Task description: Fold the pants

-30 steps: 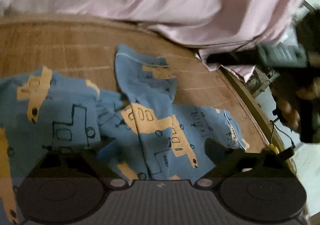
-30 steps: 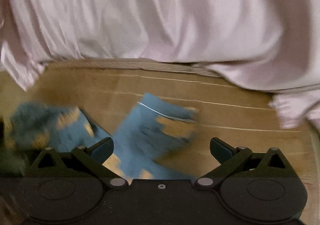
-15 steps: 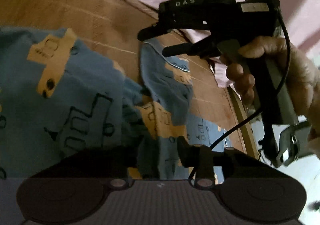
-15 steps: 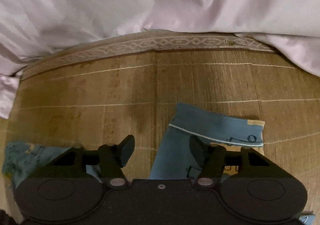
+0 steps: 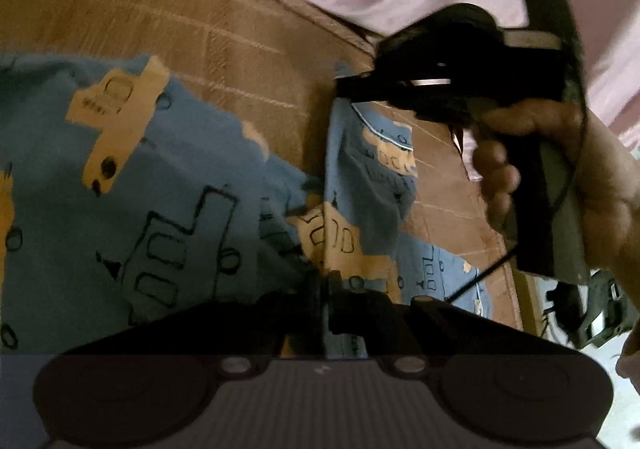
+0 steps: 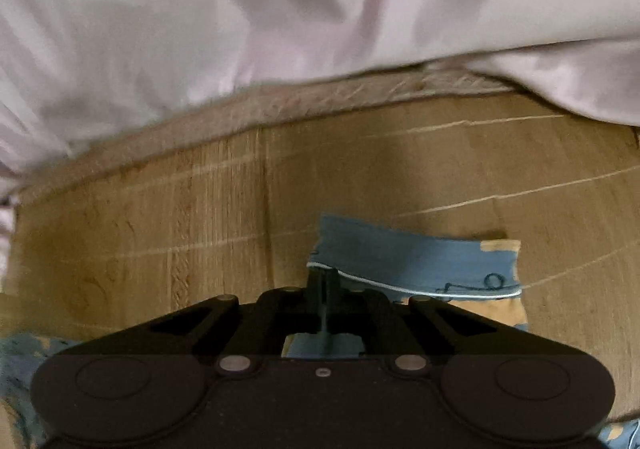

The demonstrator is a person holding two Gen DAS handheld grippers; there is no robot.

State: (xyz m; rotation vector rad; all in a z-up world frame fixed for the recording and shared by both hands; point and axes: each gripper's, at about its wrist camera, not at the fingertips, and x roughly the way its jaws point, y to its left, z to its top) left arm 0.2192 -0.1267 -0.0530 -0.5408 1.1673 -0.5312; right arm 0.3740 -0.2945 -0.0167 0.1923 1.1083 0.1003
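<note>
While the left claw [image 5: 325, 289] pinches a fold of the blue pants [image 5: 168, 185] spread on the brown mat [image 5: 224, 29], the right wrist view shows the right claw [image 6: 323, 281] clamped on the pants' piped hem [image 6: 420, 261].

1. A brown woven mat [image 6: 360, 177] is lying flat, with pale stitched lines crossing it and a patterned border strip [image 6: 320, 97] running along its far edge at twelve o'clock.
2. A pale pink sheet [image 6: 280, 9] is draping in soft folds over that border.
3. Bright daylight is showing past the mat's edge at four o'clock in the left wrist view.
</note>
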